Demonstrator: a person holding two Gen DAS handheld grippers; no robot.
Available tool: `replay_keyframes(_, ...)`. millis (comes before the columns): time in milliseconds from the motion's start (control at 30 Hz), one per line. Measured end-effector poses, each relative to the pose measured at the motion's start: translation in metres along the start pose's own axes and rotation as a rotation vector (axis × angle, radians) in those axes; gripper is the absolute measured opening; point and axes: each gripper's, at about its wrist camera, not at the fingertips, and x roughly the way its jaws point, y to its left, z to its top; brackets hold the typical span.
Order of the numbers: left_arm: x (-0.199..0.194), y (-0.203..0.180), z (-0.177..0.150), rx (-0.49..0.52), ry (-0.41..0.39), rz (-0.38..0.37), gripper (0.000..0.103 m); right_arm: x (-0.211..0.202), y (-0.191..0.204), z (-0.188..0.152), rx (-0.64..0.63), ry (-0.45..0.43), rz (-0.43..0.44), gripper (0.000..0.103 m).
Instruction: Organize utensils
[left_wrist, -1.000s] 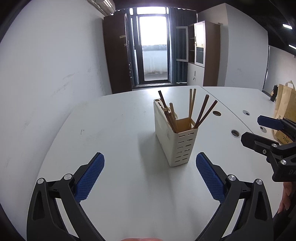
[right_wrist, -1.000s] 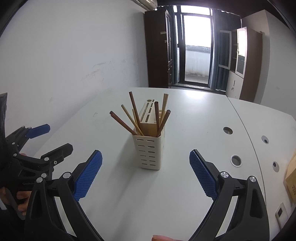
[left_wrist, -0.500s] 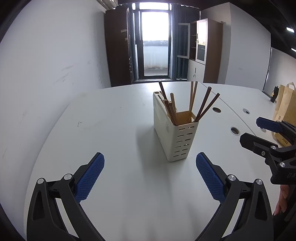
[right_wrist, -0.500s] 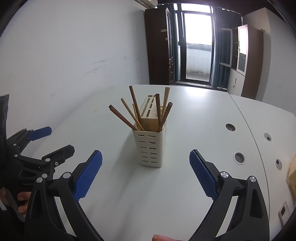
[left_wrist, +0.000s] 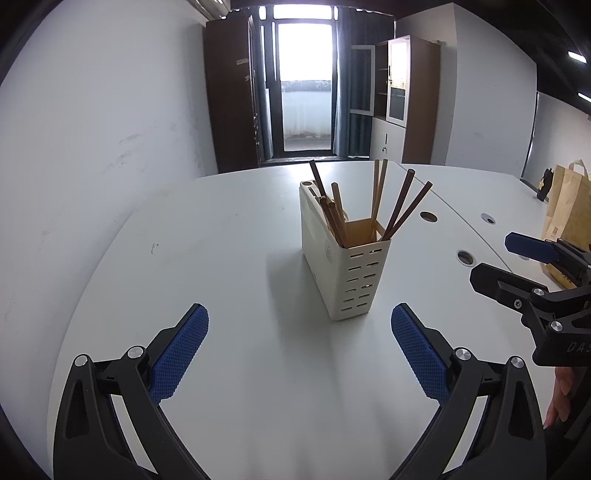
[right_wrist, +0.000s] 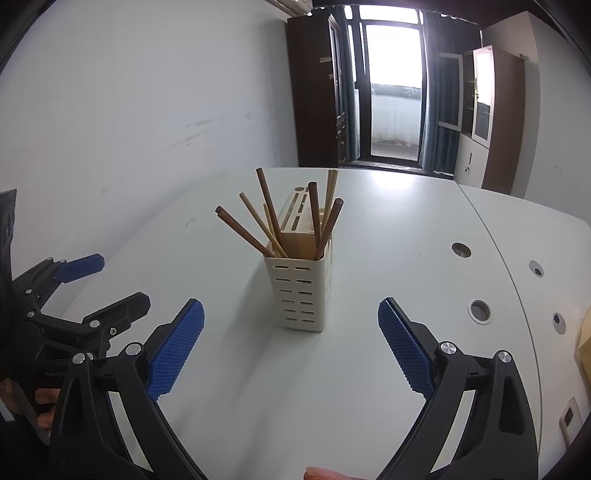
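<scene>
Both grippers have backed off and tipped up a bit over the last second, so the holder sits slightly lower and nearer in each view than it did. Nothing on the table itself has shifted: same sticks, same lean.

Going left to right: the left gripper is spread wide with nothing between its blue pads. At its 12 o'clock stands the cream slotted utensil holder, upright on the white table, with the chopsticks fanned out of its front pocket. Over at 3 o'clock, the right gripper pokes in from the side, and it's wide and empty too, clear of the holder.

What that means for the task: all the chopsticks in view already stand in the holder and none lies loose on the table, so it looks sorted. It could equally be the setup for a re-sort, though; one moment doesn't settle that.

View differences: the left wrist camera picks up paper bags at the table's far right edge. The right wrist view shows the holder's other flank, the wooden insert's slots, and that the dark sticks lean toward 10 o'clock while a pale pair stands nearly straight.
</scene>
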Motion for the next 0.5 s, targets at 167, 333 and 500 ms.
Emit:
replay_keyframes(167,-0.0014,-0.0015,-0.0011,0.000,0.001,-0.005,0.097,-0.0003,-0.0013,-0.0011,0.007,-0.007,-0.001,0.096)
replay_keyframes(333,-0.0022,-0.0040,-0.0022,0.004,0.003,-0.011,0.097,-0.0022,-0.0021,-0.0029,0.009,-0.015,0.000,0.096)
replay_keyframes(500,-0.0018,-0.0048,-0.0028,0.001,0.006,-0.009,0.097,-0.0011,-0.0009,-0.0026,0.014,-0.014,0.003,0.096)
